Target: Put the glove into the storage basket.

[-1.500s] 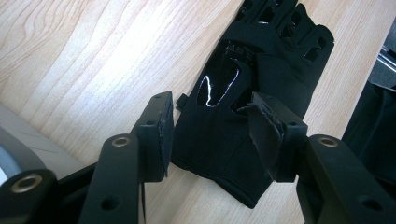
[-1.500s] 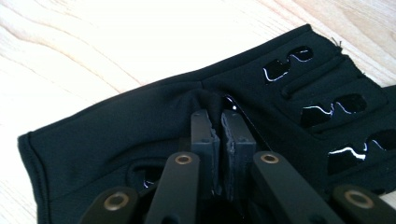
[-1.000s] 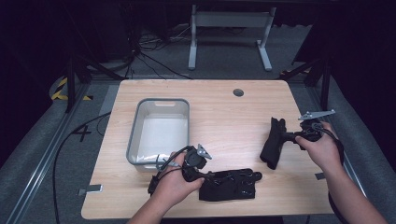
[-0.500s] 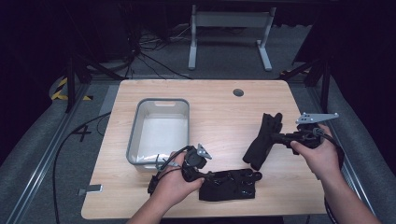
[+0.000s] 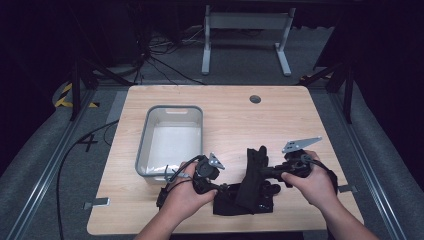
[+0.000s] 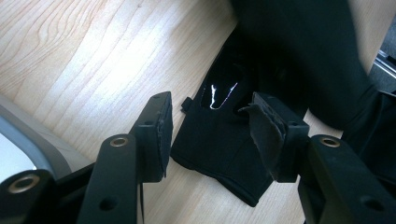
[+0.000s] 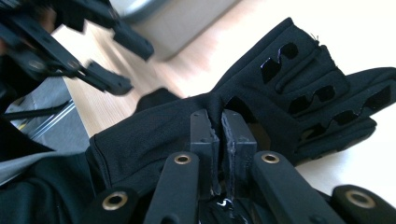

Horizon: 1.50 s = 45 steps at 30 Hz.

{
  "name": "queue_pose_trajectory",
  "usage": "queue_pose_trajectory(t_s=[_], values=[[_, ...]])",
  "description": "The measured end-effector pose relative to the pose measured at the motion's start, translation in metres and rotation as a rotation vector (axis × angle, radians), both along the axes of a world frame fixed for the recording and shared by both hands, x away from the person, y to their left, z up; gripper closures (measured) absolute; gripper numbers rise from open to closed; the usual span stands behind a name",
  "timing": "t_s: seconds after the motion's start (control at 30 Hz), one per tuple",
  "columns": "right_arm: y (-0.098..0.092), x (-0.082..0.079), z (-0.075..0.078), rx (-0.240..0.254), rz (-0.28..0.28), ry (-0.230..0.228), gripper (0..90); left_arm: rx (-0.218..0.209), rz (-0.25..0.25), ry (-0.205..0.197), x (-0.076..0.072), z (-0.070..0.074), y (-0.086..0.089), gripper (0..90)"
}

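Left tool point(image 5: 220, 189) half open, right tool point(image 5: 262, 171) pinched

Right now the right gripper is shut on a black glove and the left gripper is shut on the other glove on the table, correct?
Not quite. The left gripper is open over the other glove, as the left gripper view shows. The right gripper is shut on its black glove.

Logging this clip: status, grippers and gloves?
Right gripper shut on carried glove. Left gripper open over flat glove on table. Bin clear of both.
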State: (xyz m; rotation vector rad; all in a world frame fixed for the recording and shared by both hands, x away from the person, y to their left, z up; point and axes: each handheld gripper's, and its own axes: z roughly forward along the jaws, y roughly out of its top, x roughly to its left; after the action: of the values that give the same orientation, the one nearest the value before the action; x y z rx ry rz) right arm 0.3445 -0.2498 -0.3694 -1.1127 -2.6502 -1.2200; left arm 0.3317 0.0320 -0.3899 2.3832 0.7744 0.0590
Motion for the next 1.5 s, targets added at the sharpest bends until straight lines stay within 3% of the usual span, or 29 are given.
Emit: queue_pose_trajectory(t_s=[0.03,0.13,0.33,0.43,0.47,0.63,0.7,0.83,0.9,1.1,1.3,1.5], values=[[0.008,0.004,-0.012,-0.01,0.008,0.032,84.5,-0.002,-0.002,0.002,0.0,0.0,0.0,50.2],[0.019,0.011,-0.027,-0.019,0.019,0.064,84.1,0.001,0.0,0.005,0.001,-0.001,0.001,50.1],[0.035,0.023,-0.048,-0.059,0.042,0.087,80.4,0.002,0.011,0.009,0.002,-0.004,0.007,49.7],[0.039,0.026,-0.051,-0.07,0.056,0.071,73.6,0.008,0.018,0.015,-0.001,-0.007,0.01,49.7],[0.039,0.029,-0.048,-0.057,0.065,0.047,67.2,0.007,0.024,0.019,-0.003,-0.007,0.011,49.5],[0.039,0.043,-0.036,-0.051,0.094,-0.01,65.7,0.016,0.018,0.024,-0.011,-0.008,0.012,49.4],[0.042,0.06,-0.033,-0.072,0.093,-0.037,65.6,0.01,0.018,0.026,-0.014,-0.007,0.01,49.6],[0.046,0.074,-0.038,-0.103,0.09,-0.032,65.8,-0.001,-0.004,0.04,-0.021,-0.008,0.006,49.8],[0.051,0.086,-0.049,-0.133,0.103,-0.027,65.0,0.001,-0.014,0.046,-0.024,-0.011,0.002,49.9],[0.063,0.096,-0.065,-0.181,0.124,-0.005,60.2,0.017,-0.033,0.063,-0.027,-0.018,-0.005,49.8],[0.076,0.098,-0.072,-0.28,0.182,-0.045,57.6,0.019,-0.034,0.064,-0.027,-0.019,-0.004,49.5],[0.08,0.097,-0.072,-0.317,0.201,-0.078,57.9,0.025,-0.05,0.075,-0.027,-0.021,-0.008,49.3]])
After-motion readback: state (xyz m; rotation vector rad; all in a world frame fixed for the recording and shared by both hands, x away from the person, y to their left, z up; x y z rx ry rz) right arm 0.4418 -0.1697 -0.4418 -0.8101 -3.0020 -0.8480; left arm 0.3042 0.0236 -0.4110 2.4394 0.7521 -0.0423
